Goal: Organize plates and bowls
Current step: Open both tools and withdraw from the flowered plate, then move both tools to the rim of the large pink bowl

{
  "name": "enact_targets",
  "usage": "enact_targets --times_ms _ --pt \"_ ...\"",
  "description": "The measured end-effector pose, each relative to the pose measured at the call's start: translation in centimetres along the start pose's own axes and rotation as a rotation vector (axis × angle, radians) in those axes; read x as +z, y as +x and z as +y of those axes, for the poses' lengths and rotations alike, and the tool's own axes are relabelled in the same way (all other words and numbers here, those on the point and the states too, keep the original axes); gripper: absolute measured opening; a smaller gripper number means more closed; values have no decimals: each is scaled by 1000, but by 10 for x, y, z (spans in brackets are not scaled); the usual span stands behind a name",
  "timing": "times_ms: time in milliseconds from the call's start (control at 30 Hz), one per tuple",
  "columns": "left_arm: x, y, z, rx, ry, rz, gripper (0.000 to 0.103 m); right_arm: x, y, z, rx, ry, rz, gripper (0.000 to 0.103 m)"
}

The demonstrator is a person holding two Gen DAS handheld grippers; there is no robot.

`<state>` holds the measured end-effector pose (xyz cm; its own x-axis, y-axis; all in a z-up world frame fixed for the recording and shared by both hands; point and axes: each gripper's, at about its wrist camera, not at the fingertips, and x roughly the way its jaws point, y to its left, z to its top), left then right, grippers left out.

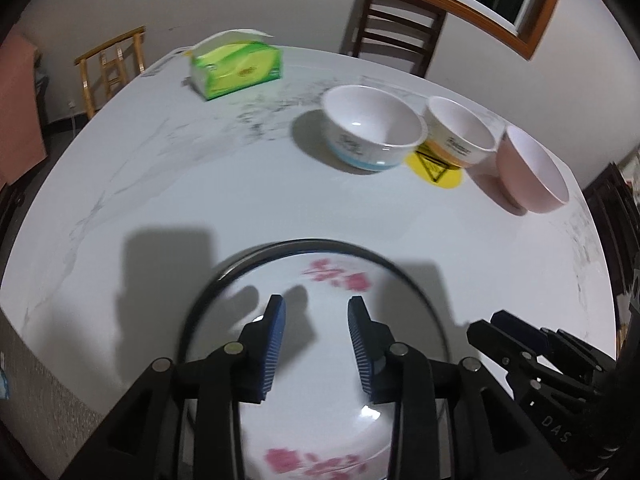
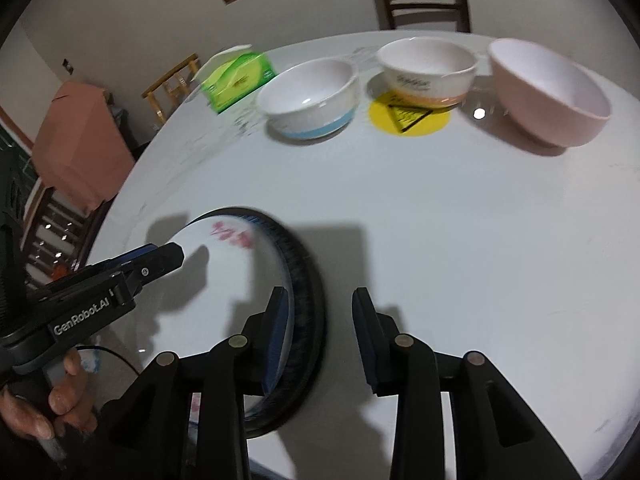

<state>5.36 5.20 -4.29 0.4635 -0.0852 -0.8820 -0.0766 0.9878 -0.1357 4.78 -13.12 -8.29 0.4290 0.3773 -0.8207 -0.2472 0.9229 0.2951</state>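
A white plate with pink flowers and a dark rim lies on the marble table at its near edge. My left gripper hangs open just above the plate, with nothing between its blue pads. In the right wrist view the plate is at lower left, and my right gripper stands open over its right rim without touching it. At the back stand three bowls in a row: blue-banded, orange-banded and pink.
A green tissue box sits at the far left of the table. A yellow sticker lies under the orange-banded bowl. Wooden chairs stand behind the table. A hand holds the left gripper.
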Motion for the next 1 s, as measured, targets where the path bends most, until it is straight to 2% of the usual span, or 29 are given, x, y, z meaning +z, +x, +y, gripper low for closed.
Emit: enact_targets --times_ms 100,200,367,733,1000 --pt "6 5 -20 -7 25 -3 35 2 -6 -13 -54 8 -31 38" --pt "13 9 -39 -19 36 -7 39 6 -12 -31 -64 36 -46 38" --pt "26 17 -70 -49 57 -1 39 11 -23 -60 -101 74 -68 38" --pt "52 36 -117 -115 49 52 39 22 -38 -124 -134 167 -91 38" --pt "73 43 -143 -119 44 27 39 37 -56 -167 -139 231 -117 38"
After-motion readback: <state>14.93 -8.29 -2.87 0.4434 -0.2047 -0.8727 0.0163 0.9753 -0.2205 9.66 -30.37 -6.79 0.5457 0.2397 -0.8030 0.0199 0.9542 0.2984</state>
